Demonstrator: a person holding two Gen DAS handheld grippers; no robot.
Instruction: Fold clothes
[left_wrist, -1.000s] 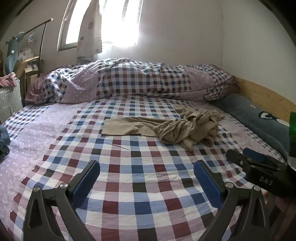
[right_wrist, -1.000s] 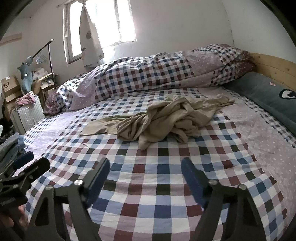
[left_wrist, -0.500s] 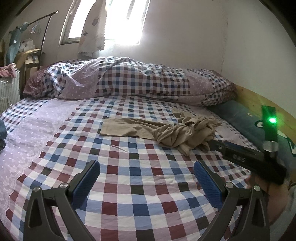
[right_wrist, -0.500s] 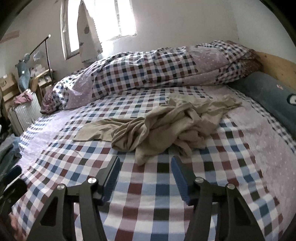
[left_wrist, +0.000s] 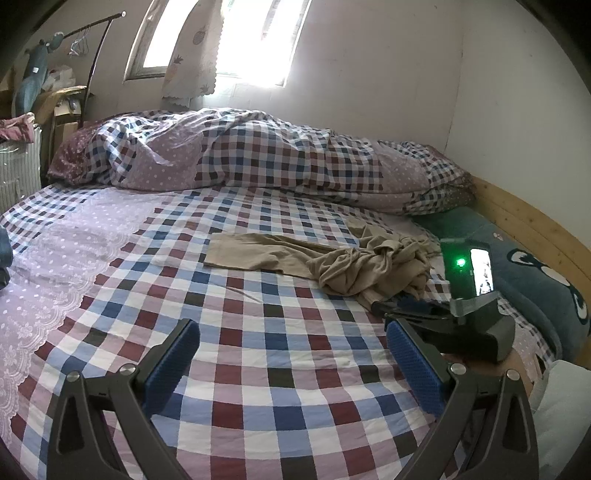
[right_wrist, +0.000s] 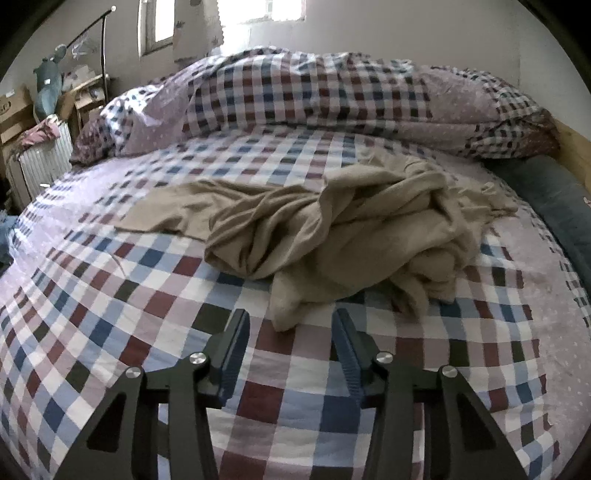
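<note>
While I look along my right gripper (right_wrist: 290, 325), the crumpled beige garment (right_wrist: 332, 229) lies on the checked bed sheet (right_wrist: 110, 314) just ahead of it, one loose corner hanging down almost between the blue pads (right_wrist: 236, 339). Its jaws stand partly open, a narrow gap between them, with nothing in it; I cannot tell whether the tips touch the cloth. My left gripper (left_wrist: 291, 354) is spread wide and empty, hovering over bare sheet with the garment well ahead and to the right of it.

From the left wrist view I see what the right one hides: the right gripper's own body (left_wrist: 447, 325), with a green light on its upright unit, sits low at the near edge of the garment's bunched end, while a flat part stretches away to the left. The right wrist view gives me the folds close up. Both show the rolled duvet (left_wrist: 258, 155) behind and the dark blue pillow (left_wrist: 535, 280) by the wooden bed rail (left_wrist: 524, 218).
</note>
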